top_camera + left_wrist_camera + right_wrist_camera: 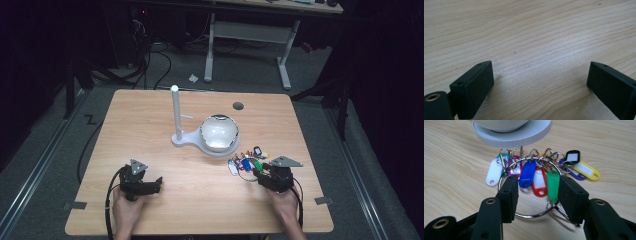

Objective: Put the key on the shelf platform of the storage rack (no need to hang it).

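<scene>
Presently, item one: key ring [531, 213], large and metal, lying flat on the wooden table [150, 120] just in front of the white stand [202, 142]; coloured tags [527, 173] fan out from its far side in white, blue, red, green, yellow and black; right gripper [536, 192] low over the ring, jaws parted and straddling it, pads not pressing on it; left gripper [540, 80] apart at the near left, jaws wide over bare wood, grasping nothing.
</scene>
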